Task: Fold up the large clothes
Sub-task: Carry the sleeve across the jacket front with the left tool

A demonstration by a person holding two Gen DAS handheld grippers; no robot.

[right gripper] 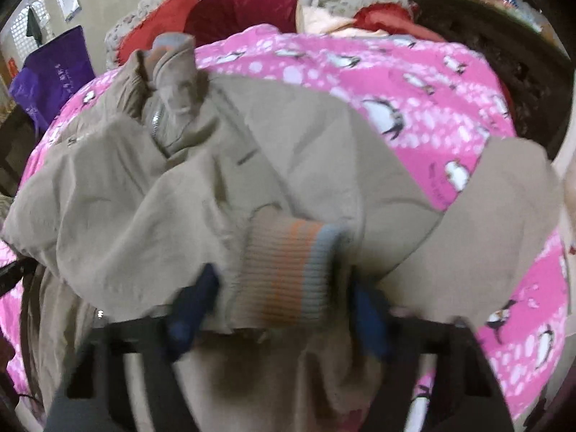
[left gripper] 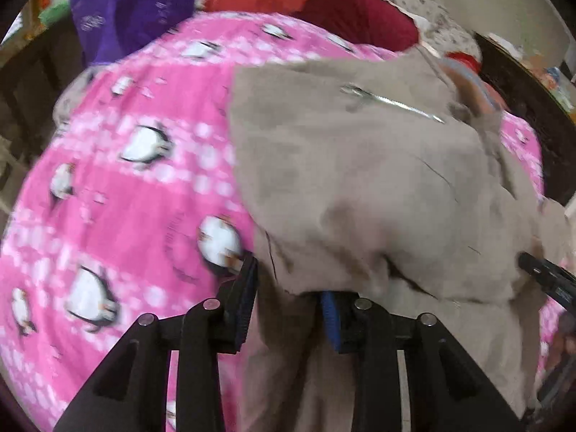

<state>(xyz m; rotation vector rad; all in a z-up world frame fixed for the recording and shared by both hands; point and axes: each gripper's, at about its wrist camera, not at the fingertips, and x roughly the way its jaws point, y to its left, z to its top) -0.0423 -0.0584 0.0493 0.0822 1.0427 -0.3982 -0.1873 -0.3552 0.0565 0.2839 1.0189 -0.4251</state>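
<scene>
white marks on purple bag (left gripper: 118, 7), unreadable

The left gripper (left gripper: 288, 298) has black angular arms with round silver rivets and ribbed blue pads on its fingers (left gripper: 331, 318). The right gripper (right gripper: 280, 309) looks alike, black with dark blue fingers (right gripper: 196, 298), though blurred.

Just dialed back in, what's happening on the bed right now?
A person is folding a tan jacket on the pink penguin blanket, with a pair of tongs in each hand. The right tongs straddle the jacket's striped ribbed cuff; whether the pads press it is unclear. The left tongs have jacket fabric lying between their fingers. The jacket is still rumpled, not yet folded flat.
</scene>
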